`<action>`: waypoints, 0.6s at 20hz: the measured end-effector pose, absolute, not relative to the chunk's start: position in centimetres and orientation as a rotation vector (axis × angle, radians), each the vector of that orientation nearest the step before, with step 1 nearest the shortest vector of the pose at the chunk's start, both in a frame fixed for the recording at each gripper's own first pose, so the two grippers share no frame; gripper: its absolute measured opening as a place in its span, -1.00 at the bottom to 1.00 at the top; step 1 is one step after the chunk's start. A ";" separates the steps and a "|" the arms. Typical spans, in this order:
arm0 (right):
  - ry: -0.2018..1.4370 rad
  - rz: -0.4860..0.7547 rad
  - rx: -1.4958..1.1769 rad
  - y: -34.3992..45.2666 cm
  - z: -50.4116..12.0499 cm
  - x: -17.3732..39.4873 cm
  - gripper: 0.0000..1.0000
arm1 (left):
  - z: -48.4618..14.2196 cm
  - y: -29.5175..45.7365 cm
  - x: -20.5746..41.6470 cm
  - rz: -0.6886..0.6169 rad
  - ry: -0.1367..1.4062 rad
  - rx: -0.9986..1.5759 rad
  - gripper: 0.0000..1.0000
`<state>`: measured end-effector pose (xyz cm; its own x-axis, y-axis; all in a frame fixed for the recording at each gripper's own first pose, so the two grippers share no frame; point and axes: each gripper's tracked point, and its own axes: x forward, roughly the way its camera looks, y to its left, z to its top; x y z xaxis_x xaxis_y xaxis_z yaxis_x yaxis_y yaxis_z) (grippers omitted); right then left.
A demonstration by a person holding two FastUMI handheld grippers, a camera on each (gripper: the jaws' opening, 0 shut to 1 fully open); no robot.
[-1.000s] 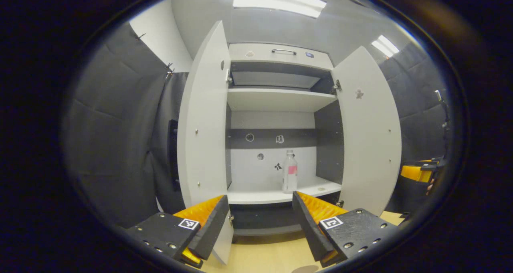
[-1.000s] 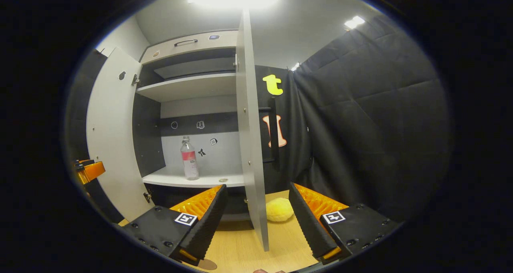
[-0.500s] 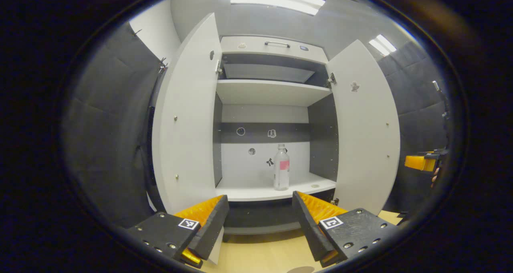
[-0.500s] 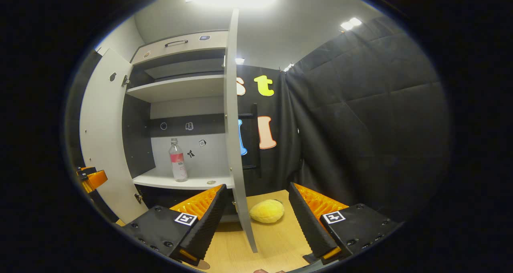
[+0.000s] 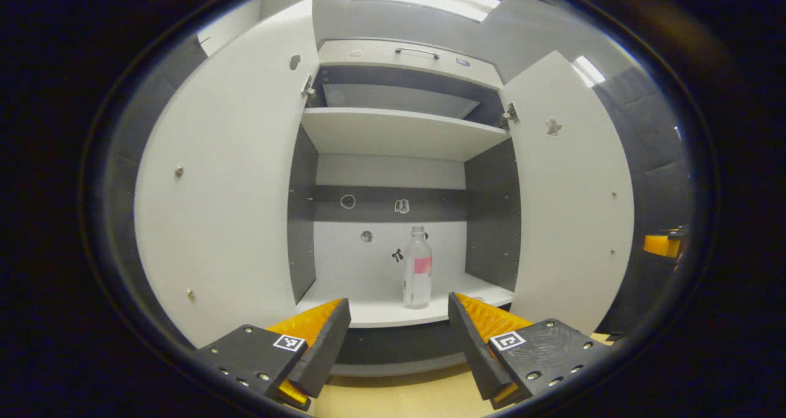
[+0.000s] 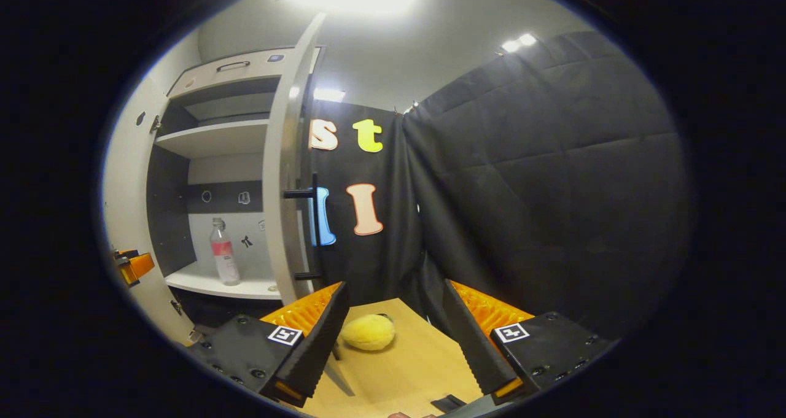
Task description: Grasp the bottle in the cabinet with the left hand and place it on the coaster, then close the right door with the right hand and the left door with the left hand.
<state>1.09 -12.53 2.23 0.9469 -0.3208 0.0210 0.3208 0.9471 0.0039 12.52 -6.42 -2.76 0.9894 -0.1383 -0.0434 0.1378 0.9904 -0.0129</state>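
The bottle stands upright on the cabinet's bottom shelf, at 12 o'clock from the left tool, whose fingers are apart and hold nothing. Both doors are open. The right tool, also apart, faces a yellow ball on the desk.

Left gripper: jaws spread wide, nothing between them, fingers level and pointing straight ahead, held low. Right gripper: jaws likewise wide apart and empty, fingers level, pointing forward. Each gripper's tip appears at the far edge of the other's view, left one and right one, well apart from each other.
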 end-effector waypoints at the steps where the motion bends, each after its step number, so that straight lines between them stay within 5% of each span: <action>1: -0.025 -0.348 0.003 -13.5 2.5 1.4 0.95 | -2.6 -6.8 14.0 -0.142 0.044 -0.011 0.97; 2: -0.030 -0.366 0.008 -14.4 2.7 1.6 0.95 | -2.7 -7.2 15.5 -0.140 0.047 -0.007 0.86; 12: -0.063 -0.535 0.036 -22.6 2.4 3.8 0.95 | -5.3 -9.8 29.1 -0.135 0.112 -0.043 0.97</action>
<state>3.78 -22.59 2.40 0.8584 -0.5104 0.0503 0.5082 0.8597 0.0504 29.10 -9.84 -5.33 0.9846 -0.1366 -0.1090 0.1318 0.9900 -0.0502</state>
